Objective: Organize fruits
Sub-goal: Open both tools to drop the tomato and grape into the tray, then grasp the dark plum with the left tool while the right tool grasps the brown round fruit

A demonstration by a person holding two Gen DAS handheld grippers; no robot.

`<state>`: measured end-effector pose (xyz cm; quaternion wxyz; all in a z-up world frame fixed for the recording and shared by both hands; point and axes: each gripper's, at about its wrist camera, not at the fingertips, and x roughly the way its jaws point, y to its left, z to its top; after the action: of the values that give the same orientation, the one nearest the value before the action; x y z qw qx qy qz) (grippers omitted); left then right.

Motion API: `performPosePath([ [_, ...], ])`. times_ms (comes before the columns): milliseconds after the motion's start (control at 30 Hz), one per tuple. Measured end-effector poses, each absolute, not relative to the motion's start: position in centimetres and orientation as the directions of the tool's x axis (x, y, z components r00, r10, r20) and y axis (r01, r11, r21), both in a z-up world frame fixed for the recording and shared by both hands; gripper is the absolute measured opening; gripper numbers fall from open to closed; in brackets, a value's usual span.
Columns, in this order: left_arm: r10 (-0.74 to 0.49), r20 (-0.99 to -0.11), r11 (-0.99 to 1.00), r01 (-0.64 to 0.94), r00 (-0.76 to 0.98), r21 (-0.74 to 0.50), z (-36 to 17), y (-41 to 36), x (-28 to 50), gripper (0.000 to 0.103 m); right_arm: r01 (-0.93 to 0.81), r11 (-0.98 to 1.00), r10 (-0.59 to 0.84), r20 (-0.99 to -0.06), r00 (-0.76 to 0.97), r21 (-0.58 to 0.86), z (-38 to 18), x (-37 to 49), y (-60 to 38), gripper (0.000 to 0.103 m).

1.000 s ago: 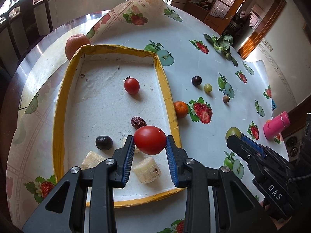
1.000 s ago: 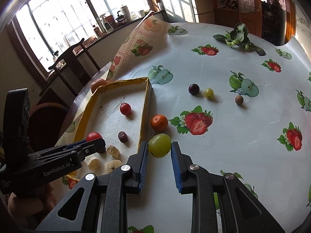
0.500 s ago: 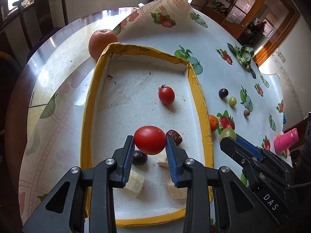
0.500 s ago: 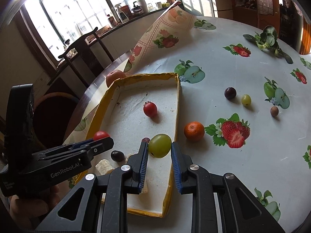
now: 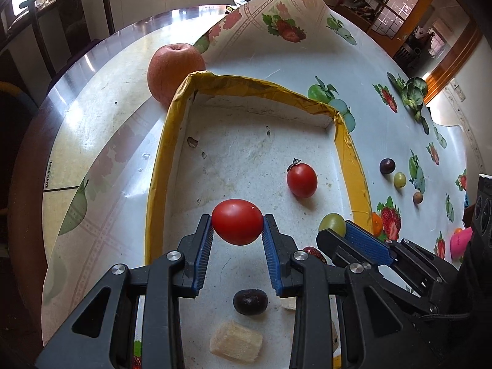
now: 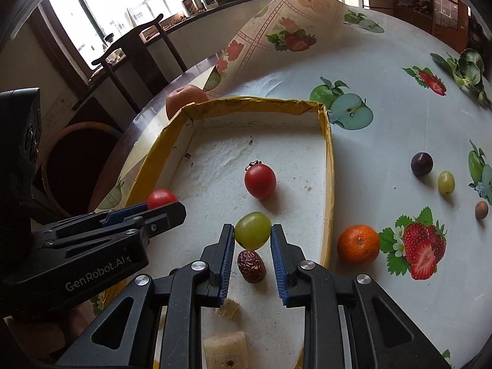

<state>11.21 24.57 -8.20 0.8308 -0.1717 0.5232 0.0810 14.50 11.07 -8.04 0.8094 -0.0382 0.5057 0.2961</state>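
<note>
The left gripper (image 5: 237, 230) is clamped on a red tomato (image 5: 237, 226), its blue pads pressing both sides, and it hangs over the near half of the tray (image 5: 160, 160). The right gripper (image 6: 252, 237) is closed on a green grape (image 6: 252, 230) in the same way, also above the tray floor, close to the tray's right wall.

The tray is a shallow white box with a yellow rim, and it sits on a tablecloth (image 6: 384, 98) printed with fruit. Inside the tray, a second small tomato (image 6: 260, 180) with its stem lies toward the middle. A wrinkled red date (image 6: 251, 266) lies on the floor just below the held grape. A dark grape (image 5: 249, 302) and pale chunks of cut fruit (image 5: 236, 342) lie at the tray's near end.

Outside the tray, an apple (image 5: 175, 70) rests against its far left corner. A small orange (image 6: 358, 243) sits just beside the right wall. Farther right of the tray, well apart from it, lie a dark purple grape (image 6: 422, 163), a pale green grape (image 6: 446, 182) and a small brown fruit (image 6: 481, 209).
</note>
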Motion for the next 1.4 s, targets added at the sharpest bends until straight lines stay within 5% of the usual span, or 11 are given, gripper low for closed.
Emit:
performPosePath([
  [333, -0.021, -0.923, 0.941, -0.305, 0.383, -0.148, -10.0, 24.0, 11.7, 0.031, -0.513, 0.825, 0.425, -0.860, 0.282, 0.239, -9.8, 15.6, 11.5, 0.028],
  [533, -0.031, -0.911, 0.925, -0.335, 0.411, -0.182, -9.0, 24.5, 11.0, 0.051, -0.486, 0.832, 0.446, -0.844, 0.299, 0.267, -8.8, 15.5, 10.1, 0.038],
  [1400, -0.177, -0.849, 0.956, -0.117, 0.498, -0.267, -3.0, 13.4, 12.7, 0.051, -0.242, 0.927, 0.370, -0.804, 0.466, 0.287, -4.7, 13.9, -6.9, 0.043],
])
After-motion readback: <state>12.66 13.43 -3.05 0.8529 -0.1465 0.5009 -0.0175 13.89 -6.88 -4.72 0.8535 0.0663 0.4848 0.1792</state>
